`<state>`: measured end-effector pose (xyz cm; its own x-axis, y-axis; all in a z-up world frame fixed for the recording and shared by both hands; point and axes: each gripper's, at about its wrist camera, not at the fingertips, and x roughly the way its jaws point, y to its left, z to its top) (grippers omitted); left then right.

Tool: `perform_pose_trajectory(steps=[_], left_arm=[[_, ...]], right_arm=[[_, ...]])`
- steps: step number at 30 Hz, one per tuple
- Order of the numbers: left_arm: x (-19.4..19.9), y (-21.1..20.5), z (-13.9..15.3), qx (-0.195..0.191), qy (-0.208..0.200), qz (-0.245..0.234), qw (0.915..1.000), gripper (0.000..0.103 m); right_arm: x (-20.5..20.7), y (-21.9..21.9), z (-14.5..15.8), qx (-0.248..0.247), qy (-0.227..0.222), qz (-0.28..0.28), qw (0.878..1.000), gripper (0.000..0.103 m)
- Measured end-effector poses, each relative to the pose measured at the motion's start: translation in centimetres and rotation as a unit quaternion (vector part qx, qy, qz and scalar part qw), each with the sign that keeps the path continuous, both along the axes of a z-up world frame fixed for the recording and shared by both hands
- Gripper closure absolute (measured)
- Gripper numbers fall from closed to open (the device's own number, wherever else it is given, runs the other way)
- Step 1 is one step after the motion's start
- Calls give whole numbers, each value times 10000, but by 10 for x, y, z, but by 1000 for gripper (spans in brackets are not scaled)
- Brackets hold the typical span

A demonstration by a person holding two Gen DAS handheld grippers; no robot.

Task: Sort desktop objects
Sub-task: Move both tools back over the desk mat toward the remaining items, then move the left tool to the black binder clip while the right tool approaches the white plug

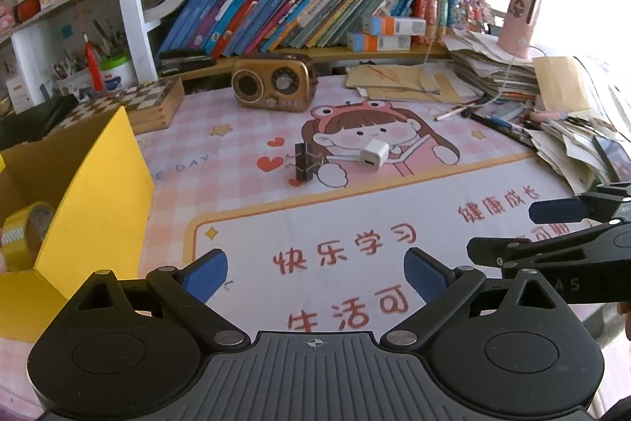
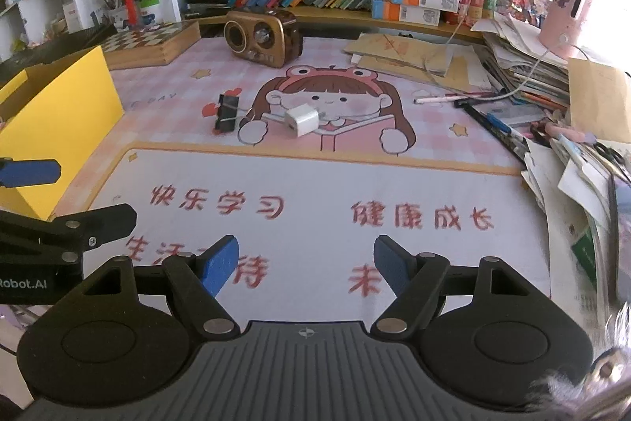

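Note:
A white charger cube [image 1: 374, 152] [image 2: 301, 120] and a black binder clip [image 1: 305, 160] [image 2: 226, 113] lie on the pink cartoon desk mat [image 1: 323, 223] [image 2: 315, 184]. At the left stands a yellow cardboard box [image 1: 90, 208] [image 2: 55, 113] with a roll of yellow tape [image 1: 25, 231] inside. My left gripper [image 1: 315, 275] hovers open over the mat's near edge with nothing between its blue pads. My right gripper [image 2: 305, 263] is open and bare too, and shows at the right edge of the left wrist view [image 1: 552, 227].
A brown retro radio [image 1: 272, 81] [image 2: 260, 36] and a chessboard box [image 1: 142, 101] [image 2: 152, 40] sit at the back. Piles of papers, envelopes and pens [image 1: 512, 85] [image 2: 552, 105] crowd the right side. A pink cup [image 1: 520, 22] tops the pile. Bookshelves [image 1: 299, 10] rise behind.

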<state>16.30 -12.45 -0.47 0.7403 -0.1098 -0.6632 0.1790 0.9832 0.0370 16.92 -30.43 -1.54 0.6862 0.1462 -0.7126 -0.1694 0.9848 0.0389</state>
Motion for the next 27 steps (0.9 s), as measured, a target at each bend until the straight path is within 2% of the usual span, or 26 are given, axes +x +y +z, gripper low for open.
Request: perform_pose_trajectory(steps=[8, 15, 27], left_arm=[[16, -12, 0, 14, 13, 394, 9992, 5], [30, -20, -3, 68, 20, 460, 9989, 5], [66, -9, -9, 114, 100, 879, 9960, 5]], right_arm=[[28, -17, -1, 61, -41, 353, 9994, 29], [52, -26, -4, 204, -35, 451, 9988, 29], [101, -22, -16, 290, 50, 607, 9977, 29]])
